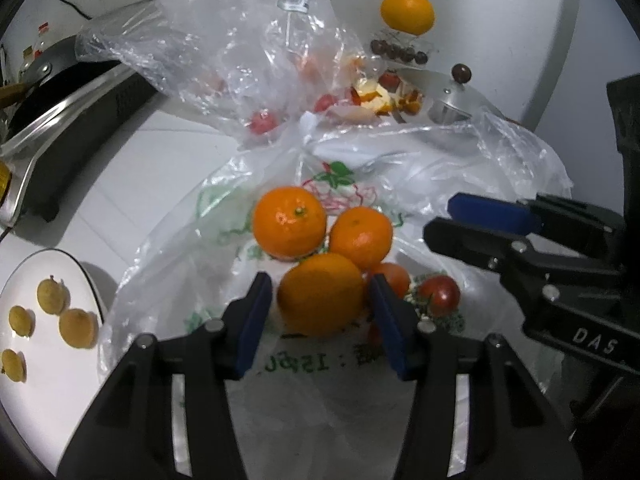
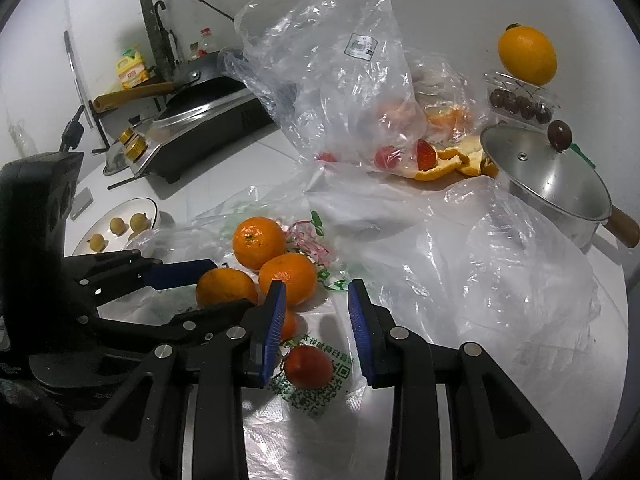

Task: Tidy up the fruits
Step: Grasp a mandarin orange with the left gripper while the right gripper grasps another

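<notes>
The left tongs (image 1: 320,312) straddle the nearest mandarin (image 1: 320,294), which lies on the printed plastic bag (image 1: 300,364); whether the pads press it yet I cannot tell. The right tongs (image 2: 316,312) stand narrowly open and empty above a cherry tomato (image 2: 309,366), also on that bag. A loose squeeze could roll the mandarin against its two neighbours, or the slick film could snag in the pads.
</notes>
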Demonstrator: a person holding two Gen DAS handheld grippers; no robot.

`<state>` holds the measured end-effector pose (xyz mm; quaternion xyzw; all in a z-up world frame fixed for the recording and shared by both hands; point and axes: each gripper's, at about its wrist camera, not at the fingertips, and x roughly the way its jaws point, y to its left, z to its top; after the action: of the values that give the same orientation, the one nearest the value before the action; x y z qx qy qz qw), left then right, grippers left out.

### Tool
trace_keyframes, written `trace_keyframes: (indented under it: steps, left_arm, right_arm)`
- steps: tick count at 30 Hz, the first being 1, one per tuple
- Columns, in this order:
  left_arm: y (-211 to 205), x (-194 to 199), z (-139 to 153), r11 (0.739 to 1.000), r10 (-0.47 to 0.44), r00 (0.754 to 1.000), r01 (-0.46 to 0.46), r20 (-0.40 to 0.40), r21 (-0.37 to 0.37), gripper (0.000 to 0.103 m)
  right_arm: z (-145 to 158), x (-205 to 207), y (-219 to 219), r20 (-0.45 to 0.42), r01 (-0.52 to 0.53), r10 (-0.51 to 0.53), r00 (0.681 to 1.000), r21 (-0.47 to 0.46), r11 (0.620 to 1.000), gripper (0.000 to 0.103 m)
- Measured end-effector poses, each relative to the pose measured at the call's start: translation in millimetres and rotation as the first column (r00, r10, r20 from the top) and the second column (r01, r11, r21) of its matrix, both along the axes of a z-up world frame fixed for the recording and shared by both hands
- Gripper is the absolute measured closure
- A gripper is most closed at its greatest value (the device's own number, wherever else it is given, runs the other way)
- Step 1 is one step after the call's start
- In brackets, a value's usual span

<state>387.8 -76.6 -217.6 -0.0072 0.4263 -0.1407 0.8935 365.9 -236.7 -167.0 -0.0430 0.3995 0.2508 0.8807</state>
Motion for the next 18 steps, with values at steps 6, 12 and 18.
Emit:
trace_keyframes:
  steps: [6,12,18]
  left_arm:
    - [1,-2,1,1.0,-0.011,1.0,0.011,0.016,0.0,0.057]
    - [0,-17,18,0.987,0.009,0.983,-0.038,0.182,0.154,0.057]
    - [10,-15,5,0.987,-0.002,0.993,-0.018,0.12,0.161,0.057]
  right_arm:
    - [2,-3,0,0.007,0.0,-0.001,1.0,0.003,1.0,0.069]
    - [5,-5,3,0.012,-0.002,0.002,1.0,-0.001,1.0,0.069]
    - [7,-6,15,0.014,-0.016,0.016,1.0,-0.004,1.0,0.069]
